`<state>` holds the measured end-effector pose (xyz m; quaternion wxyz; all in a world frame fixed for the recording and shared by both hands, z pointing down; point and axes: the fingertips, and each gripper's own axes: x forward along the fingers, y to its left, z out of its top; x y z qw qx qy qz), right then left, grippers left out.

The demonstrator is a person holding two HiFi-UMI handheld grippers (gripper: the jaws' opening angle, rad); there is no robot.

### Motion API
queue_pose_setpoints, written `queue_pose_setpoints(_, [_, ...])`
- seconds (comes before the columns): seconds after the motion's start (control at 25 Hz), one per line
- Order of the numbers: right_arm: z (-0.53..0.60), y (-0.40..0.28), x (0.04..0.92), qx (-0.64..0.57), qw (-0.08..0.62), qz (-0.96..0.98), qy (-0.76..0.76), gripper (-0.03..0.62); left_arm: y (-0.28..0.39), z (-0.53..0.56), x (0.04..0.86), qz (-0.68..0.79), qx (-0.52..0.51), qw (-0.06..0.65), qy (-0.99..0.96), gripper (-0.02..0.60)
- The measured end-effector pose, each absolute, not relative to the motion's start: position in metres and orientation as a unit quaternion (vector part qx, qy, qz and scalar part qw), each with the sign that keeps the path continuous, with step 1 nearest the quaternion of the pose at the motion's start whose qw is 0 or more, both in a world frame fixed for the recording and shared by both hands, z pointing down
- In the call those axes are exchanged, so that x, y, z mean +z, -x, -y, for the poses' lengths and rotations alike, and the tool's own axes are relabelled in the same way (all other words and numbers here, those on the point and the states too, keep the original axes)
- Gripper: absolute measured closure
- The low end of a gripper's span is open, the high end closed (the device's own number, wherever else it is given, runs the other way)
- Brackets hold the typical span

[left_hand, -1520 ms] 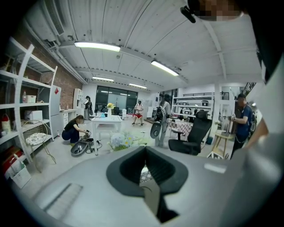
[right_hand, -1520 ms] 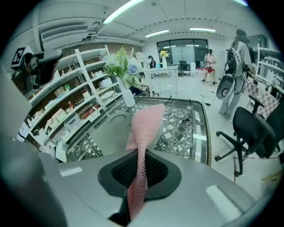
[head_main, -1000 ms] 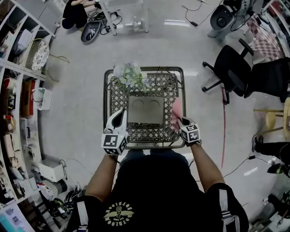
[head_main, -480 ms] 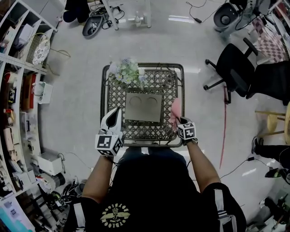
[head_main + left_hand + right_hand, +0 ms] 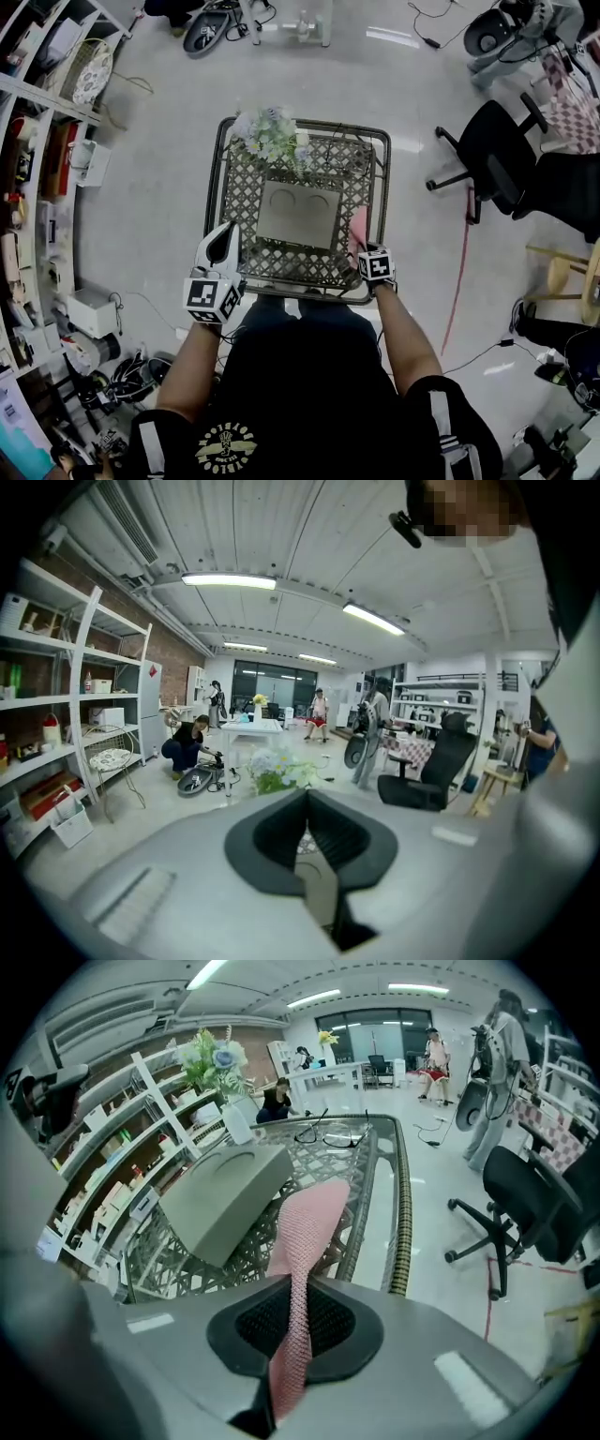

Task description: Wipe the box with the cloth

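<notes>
Left tongs [image 5: 230,231] closed, empty; right tongs [image 5: 362,249] pinching cloth [image 5: 358,227], pointing steeply down.

Right claw [image 5: 298,1314] and cloth [image 5: 306,1227] lower, nearer table [image 5: 405,1194]

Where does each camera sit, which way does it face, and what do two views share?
Head view: on the person's head, facing steeply down at the box on the lattice table; forearms, left gripper, right gripper show.
Left gripper view: on that gripper, facing roughly level past the flowers; its fingers show.
Right gripper view: on that gripper, facing obliquely down toward the box; fingers shut on pink cloth.
Shared: head and right gripper views show box, cloth, table.
</notes>
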<state>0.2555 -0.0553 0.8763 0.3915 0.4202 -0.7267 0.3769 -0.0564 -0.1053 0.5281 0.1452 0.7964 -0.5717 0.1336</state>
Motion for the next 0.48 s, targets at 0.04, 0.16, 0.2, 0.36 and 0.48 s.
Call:
queue_pose_setpoints(0.04, [0.055, -0.253, 0.880, 0.377, 0.398, 0.726, -0.417, 0.572, 0.060, 0.104, 0.529, 0.573, 0.134, 0.145, -0.795, 0.581])
queue_pose_setpoints(0.16, [0.054, -0.244, 0.888, 0.378, 0.408, 0.721, -0.414, 0.571, 0.072, 0.101, 0.528, 0.576, 0.135, 0.146, -0.793, 0.581])
queue_pose_setpoints(0.2, [0.053, -0.242, 0.888, 0.380, 0.409, 0.718, -0.416, 0.569, 0.075, 0.100, 0.527, 0.576, 0.135, 0.147, -0.793, 0.581])
queue_pose_setpoints(0.36, [0.052, -0.231, 0.883, 0.384, 0.406, 0.719, -0.413, 0.427, 0.084, 0.099, 0.519, 0.573, 0.131, 0.144, -0.796, 0.581])
queue_pose_setpoints(0.48, [0.046, -0.229, 0.877, 0.386, 0.400, 0.718, -0.418, 0.382, 0.089, 0.099, 0.513, 0.570, 0.126, 0.141, -0.800, 0.581])
